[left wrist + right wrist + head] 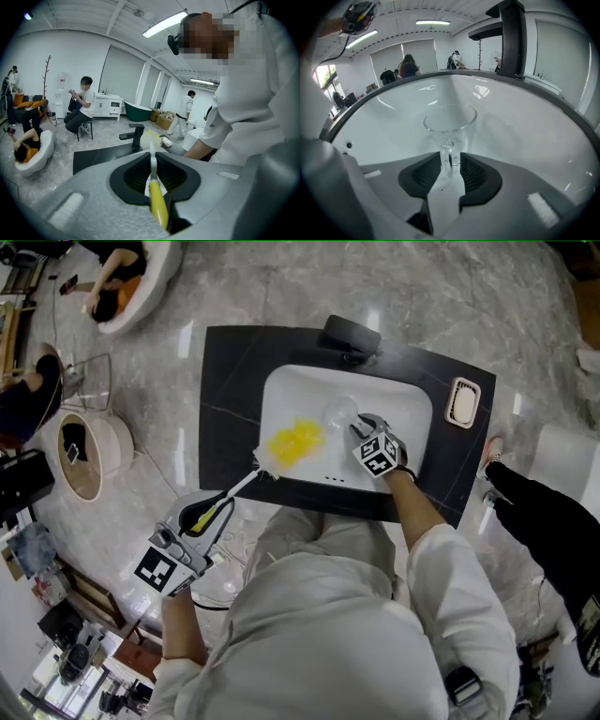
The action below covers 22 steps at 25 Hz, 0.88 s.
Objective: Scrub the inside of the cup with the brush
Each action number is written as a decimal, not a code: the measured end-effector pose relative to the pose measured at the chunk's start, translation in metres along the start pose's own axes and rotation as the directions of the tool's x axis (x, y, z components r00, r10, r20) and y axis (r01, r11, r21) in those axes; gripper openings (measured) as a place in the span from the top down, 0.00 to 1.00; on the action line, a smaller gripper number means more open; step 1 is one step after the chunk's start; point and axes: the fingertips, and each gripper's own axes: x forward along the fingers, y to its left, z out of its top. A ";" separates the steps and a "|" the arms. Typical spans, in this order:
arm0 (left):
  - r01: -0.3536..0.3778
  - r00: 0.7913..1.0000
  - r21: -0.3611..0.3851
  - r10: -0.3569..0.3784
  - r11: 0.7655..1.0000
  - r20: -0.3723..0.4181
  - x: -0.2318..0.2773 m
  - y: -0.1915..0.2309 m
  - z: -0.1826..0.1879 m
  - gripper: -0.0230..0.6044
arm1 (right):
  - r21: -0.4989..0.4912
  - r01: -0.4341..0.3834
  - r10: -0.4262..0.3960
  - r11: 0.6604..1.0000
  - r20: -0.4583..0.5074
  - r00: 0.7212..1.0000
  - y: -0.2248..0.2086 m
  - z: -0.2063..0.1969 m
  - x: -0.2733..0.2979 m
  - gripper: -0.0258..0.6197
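Note:
A clear glass cup (pixel 339 412) stands upright in the white sink (pixel 281 381). My right gripper (pixel 361 426) is just in front of it. In the right gripper view the cup (pixel 450 123) has its handle between the jaws of that gripper (pixel 451 161), which stand a little apart with a gap beside the handle. My left gripper (pixel 217 512) is shut on the yellow grip of the brush (pixel 202 518). The brush's yellow bristle head (pixel 295 443) hangs over the basin, left of the cup. In the left gripper view the brush (pixel 157 201) runs out between that gripper's (pixel 152 171) pads.
The sink is set in a black countertop (pixel 225 381) with a black faucet (pixel 349 334) at the back and a soap dish (pixel 462 401) at the right. People sit and stand around on the marble floor; another person's dark sleeve (pixel 544 521) is close at my right.

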 end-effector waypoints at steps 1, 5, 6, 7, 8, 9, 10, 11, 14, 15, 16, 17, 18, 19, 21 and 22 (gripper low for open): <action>-0.001 1.000 0.000 0.001 1.000 0.001 -0.001 0.001 0.001 0.89 | -0.006 -0.001 0.001 1.000 -0.008 1.000 0.001 0.000 0.001 0.75; 0.001 1.000 0.000 -0.001 1.000 0.008 -0.002 0.002 0.001 0.89 | -0.037 -0.003 0.002 0.999 -0.044 0.999 0.003 -0.001 0.003 0.66; 0.002 1.000 0.000 -0.002 1.000 0.010 -0.003 0.002 0.001 0.89 | -0.045 -0.007 0.005 0.999 -0.052 0.999 0.004 -0.001 0.003 0.65; 0.003 1.000 0.001 -0.003 1.000 0.012 -0.003 0.002 0.002 0.89 | -0.049 -0.011 0.008 0.999 -0.058 0.998 0.005 -0.001 0.003 0.64; 0.004 1.000 0.002 -0.004 1.000 0.016 -0.004 0.002 0.002 0.89 | -0.050 -0.014 0.011 0.999 -0.062 0.998 0.006 -0.001 0.002 0.64; 0.006 1.000 0.004 -0.006 1.000 0.020 -0.004 0.002 0.003 0.89 | -0.051 -0.016 0.013 0.999 -0.065 0.998 0.007 0.000 0.002 0.64; 0.006 1.000 0.004 -0.006 1.000 0.023 -0.005 0.003 0.003 0.89 | -0.052 -0.016 0.012 0.999 -0.069 0.998 0.007 0.000 0.001 0.64; 0.007 1.000 0.003 -0.007 1.000 0.025 -0.006 0.003 0.003 0.89 | -0.054 -0.014 0.010 0.998 -0.072 0.997 0.007 0.001 -0.001 0.64; 0.010 0.999 0.006 -0.010 1.000 0.037 -0.008 0.003 0.005 0.89 | -0.058 -0.003 -0.001 0.998 -0.069 0.998 0.005 0.004 -0.008 0.64; 0.012 0.999 0.009 -0.013 1.000 0.043 -0.009 0.004 0.006 0.89 | -0.059 0.002 -0.006 0.998 -0.065 0.998 0.005 0.006 -0.013 0.63; 0.015 0.999 0.013 -0.016 1.000 0.049 -0.009 0.004 0.006 0.89 | -0.060 0.008 -0.011 0.998 -0.057 0.998 0.004 0.010 -0.018 0.63; 0.018 0.998 0.016 -0.019 1.000 0.056 -0.009 0.004 0.007 0.89 | -0.064 0.013 -0.016 0.998 -0.045 0.999 0.003 0.015 -0.025 0.63; 0.022 0.998 0.019 -0.023 1.000 0.062 -0.009 0.005 0.009 0.89 | -0.067 0.020 -0.022 0.998 -0.029 0.999 0.002 0.021 -0.033 0.63; 0.026 0.997 0.021 -0.027 0.999 0.068 -0.008 0.005 0.010 0.89 | -0.070 0.027 -0.028 0.997 -0.009 1.000 0.001 0.029 -0.042 0.63; 0.035 0.996 0.027 -0.037 0.999 0.081 -0.007 0.005 0.013 0.89 | -0.072 0.047 -0.045 0.996 0.034 0.998 -0.001 0.044 -0.062 0.63; 0.040 0.995 0.030 -0.043 0.999 0.088 -0.006 0.005 0.015 0.89 | -0.075 0.057 -0.053 0.996 0.054 0.997 -0.003 0.052 -0.072 0.63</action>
